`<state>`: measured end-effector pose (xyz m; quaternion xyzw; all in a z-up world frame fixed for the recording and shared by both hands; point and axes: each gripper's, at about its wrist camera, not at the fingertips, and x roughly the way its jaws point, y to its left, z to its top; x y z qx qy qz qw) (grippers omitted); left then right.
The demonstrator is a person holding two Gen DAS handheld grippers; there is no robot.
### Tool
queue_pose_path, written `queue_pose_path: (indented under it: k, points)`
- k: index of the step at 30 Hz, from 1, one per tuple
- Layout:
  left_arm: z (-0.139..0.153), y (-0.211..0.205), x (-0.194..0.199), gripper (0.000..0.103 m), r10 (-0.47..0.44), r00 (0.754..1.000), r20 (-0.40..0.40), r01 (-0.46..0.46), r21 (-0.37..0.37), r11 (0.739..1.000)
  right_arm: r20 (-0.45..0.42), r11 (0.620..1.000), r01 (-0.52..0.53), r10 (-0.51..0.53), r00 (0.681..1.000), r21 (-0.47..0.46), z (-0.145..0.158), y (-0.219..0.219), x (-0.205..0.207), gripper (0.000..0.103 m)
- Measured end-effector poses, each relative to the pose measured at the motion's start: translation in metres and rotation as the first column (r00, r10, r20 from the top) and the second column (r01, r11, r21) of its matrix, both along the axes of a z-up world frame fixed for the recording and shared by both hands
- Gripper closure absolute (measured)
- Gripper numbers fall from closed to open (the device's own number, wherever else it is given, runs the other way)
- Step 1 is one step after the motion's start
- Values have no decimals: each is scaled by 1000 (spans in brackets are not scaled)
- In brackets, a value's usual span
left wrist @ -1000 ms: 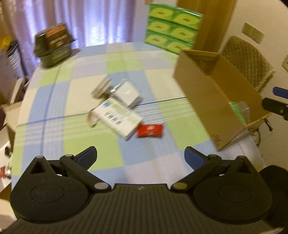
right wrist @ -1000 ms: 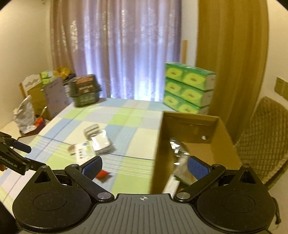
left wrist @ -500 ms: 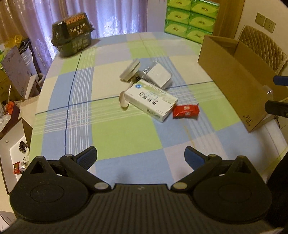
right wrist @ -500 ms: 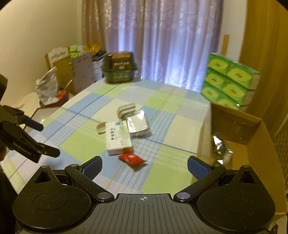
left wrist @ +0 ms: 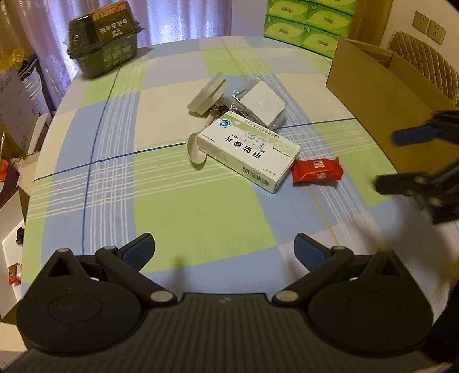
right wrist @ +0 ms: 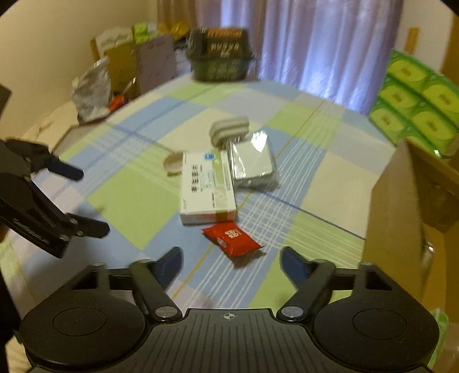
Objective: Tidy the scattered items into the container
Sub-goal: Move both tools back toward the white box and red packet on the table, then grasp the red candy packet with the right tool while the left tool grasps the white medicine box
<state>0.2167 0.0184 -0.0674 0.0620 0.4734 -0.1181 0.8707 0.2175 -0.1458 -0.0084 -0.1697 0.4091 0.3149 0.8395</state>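
Observation:
A small heap lies mid-table: a white medicine box (left wrist: 249,151) (right wrist: 206,186), a red snack packet (left wrist: 317,171) (right wrist: 233,237), a foil-wrapped white square pack (left wrist: 261,103) (right wrist: 252,164), a grey-white block (left wrist: 207,93) (right wrist: 229,129) and a white lid (left wrist: 196,149) (right wrist: 173,163). The cardboard box (left wrist: 384,94) (right wrist: 401,206) stands at the table's right. My left gripper (left wrist: 223,252) is open and empty, well short of the heap. My right gripper (right wrist: 231,262) is open, its fingertips just short of the red packet. Each gripper shows in the other's view.
A checked cloth (left wrist: 178,200) covers the table. A dark green plastic container (left wrist: 103,43) (right wrist: 219,58) stands at the far corner, green tissue boxes (left wrist: 307,20) (right wrist: 416,100) at the back. A woven chair (left wrist: 424,66) is behind the cardboard box. Bags and cartons (right wrist: 114,74) crowd the floor at left.
My right gripper has swung left from over the cardboard box and down toward the red packet. My left gripper's view has steadied over the table; both stay open.

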Motion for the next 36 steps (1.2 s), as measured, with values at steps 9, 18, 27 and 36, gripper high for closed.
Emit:
queue_pose_path:
  k: [9, 18, 27, 36]
  points:
    - [-15, 1, 31, 2, 7, 1000, 11, -6, -63, 998, -63, 1000, -23, 24, 998, 15, -42, 9, 44, 23]
    - [-30, 1, 47, 2, 18, 1000, -4, -19, -107, 994, -97, 997, -79, 80, 992, 11, -66, 22, 63, 42]
    - [-38, -1, 49, 2, 31, 999, -20, -33, -125, 992, -172, 999, 5, 1, 985, 36, -62, 11, 65, 71]
    - [-37, -16, 65, 9, 85, 996, -40, -91, -197, 976, -141, 981, 187, -178, 974, 54, -48, -12, 68, 71]
